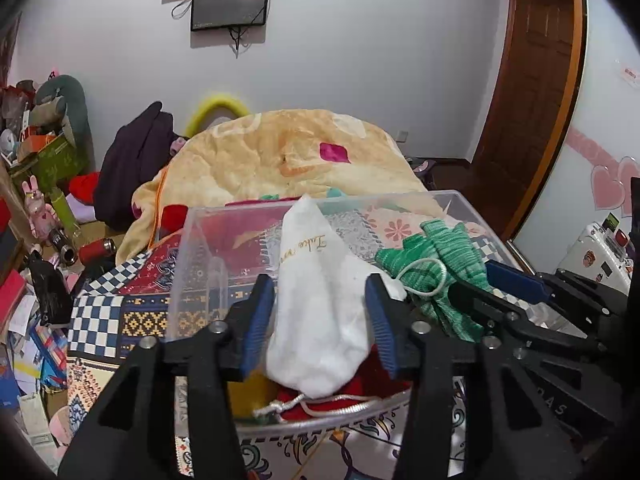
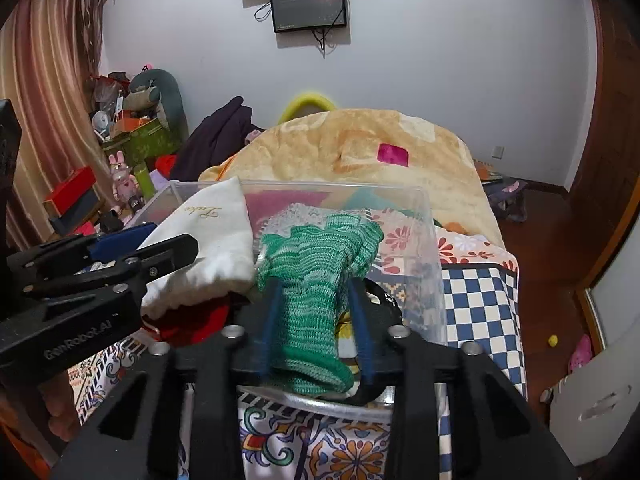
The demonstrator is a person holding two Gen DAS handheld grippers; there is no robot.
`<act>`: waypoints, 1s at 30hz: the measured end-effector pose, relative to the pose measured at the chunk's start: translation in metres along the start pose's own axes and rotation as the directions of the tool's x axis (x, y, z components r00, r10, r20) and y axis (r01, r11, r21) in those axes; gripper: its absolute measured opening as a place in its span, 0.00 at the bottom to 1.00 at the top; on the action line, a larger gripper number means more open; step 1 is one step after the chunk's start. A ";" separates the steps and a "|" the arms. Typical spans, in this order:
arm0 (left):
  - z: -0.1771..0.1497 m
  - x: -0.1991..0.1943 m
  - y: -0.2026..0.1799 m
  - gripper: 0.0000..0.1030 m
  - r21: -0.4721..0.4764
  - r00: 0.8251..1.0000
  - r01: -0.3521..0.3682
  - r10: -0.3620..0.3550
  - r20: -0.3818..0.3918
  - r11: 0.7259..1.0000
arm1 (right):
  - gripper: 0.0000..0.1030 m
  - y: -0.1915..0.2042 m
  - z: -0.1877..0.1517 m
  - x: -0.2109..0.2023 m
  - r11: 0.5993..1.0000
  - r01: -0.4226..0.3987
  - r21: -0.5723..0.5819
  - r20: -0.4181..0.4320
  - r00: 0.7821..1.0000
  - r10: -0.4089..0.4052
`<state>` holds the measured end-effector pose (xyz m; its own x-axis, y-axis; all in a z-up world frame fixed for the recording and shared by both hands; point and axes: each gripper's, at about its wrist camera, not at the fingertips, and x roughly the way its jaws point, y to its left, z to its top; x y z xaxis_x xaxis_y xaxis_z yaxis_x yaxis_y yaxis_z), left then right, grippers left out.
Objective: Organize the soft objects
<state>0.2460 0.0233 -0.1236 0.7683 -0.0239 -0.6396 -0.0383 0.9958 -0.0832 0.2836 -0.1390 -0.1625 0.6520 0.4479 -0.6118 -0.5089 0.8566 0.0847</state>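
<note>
A clear plastic bin (image 1: 188,248) (image 2: 434,248) stands on the patterned bed cover. My left gripper (image 1: 320,280) is shut on a white drawstring pouch (image 1: 320,300) with gold lettering, held over the bin; the pouch also shows in the right wrist view (image 2: 208,240). My right gripper (image 2: 314,286) is shut on a green knitted cloth (image 2: 316,280), held over the bin's right side; the cloth also shows in the left wrist view (image 1: 440,256). A red pouch (image 1: 336,400) (image 2: 188,324) with a cord and a yellow item (image 1: 252,396) lie in the bin below.
A folded tan blanket (image 1: 280,152) lies on the bed behind the bin. A dark garment (image 1: 136,164) lies at its left. Clutter, boxes and toys (image 1: 44,200) fill the left floor. A wooden door (image 1: 532,92) is at right.
</note>
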 end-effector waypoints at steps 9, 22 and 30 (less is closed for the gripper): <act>0.009 -0.063 0.007 0.59 -0.012 0.992 0.048 -0.046 0.117 0.999 | 0.48 0.000 0.009 -0.046 1.000 0.011 -0.024 0.107 0.994 -0.008; 0.010 -0.179 -0.002 0.68 0.019 0.932 0.056 -0.059 0.358 0.998 | 0.57 0.012 0.020 -0.145 0.999 -0.011 -0.035 0.366 0.930 0.023; 0.003 -0.220 -0.012 0.94 0.053 0.890 0.031 -0.052 0.453 0.998 | 0.73 0.024 0.019 -0.170 0.999 -0.012 -0.045 0.447 0.894 0.031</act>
<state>0.0792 0.0169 0.0207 0.9752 -0.0327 -0.2191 0.0196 0.9979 -0.0621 0.1710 -0.1895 -0.0410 0.8184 0.5414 -0.1925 -0.5415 0.8388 0.0570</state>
